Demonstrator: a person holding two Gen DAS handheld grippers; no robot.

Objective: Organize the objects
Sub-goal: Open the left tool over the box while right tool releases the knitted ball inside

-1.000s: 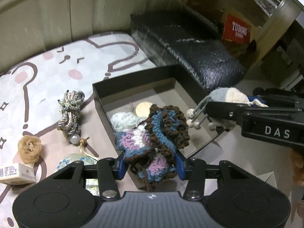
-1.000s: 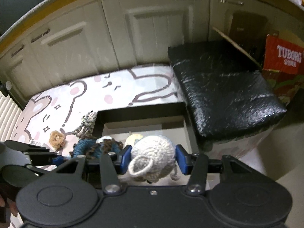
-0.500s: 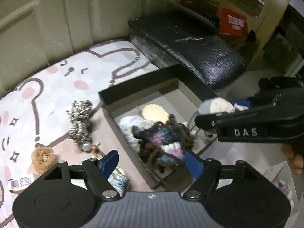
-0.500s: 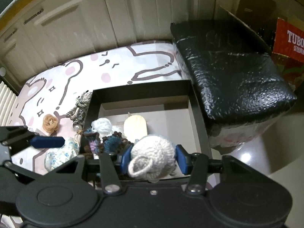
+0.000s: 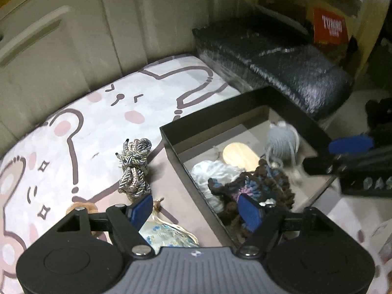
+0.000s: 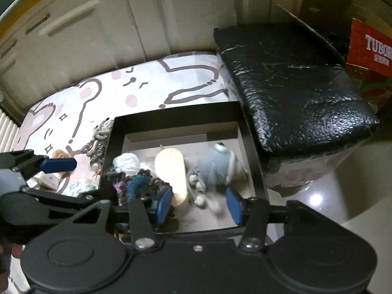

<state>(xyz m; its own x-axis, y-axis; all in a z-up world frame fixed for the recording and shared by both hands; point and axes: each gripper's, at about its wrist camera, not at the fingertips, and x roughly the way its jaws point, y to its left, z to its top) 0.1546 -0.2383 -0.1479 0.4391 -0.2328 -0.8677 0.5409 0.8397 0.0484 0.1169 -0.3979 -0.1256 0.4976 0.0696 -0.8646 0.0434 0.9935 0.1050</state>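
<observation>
Plainly both grippers are spread wide and carry nothing. The left gripper (image 5: 196, 210) hangs over the near left wall of the black box (image 5: 213, 120), one finger outside that wall above the mat, the other above the box interior. The right gripper (image 6: 198, 204) hovers over the near edge of the same box, its fingers parted above the bare floor of the box.

Inside lie the brown-and-blue crochet piece (image 5: 254, 183), a white yarn ball (image 5: 215, 171), a pale wooden oval (image 6: 171, 171) and the grey knitted toy (image 6: 215, 166), the toy on its side towards the right wall with its strings trailing towards the right gripper.

What is left to organize sits outside the box on the patterned mat (image 5: 103, 112), all to the left of the left wall. The braided cord bundle (image 5: 134, 169) lies nearest, just beside that wall, its long axis running away from the camera, roughly parallel to the wall. A blue-white pouch (image 5: 166, 235) sits under the left fingers, and a tan fabric flower (image 6: 61, 154) lies further left.

So the coming pick seems to belong to the left gripper, which is much the nearer; the cord lies ahead and slightly left of its fingers. Closing across the bundle's narrow width, not along its length, looks the sounder grasp. The right gripper would have to cross over the box to reach anything there
</observation>
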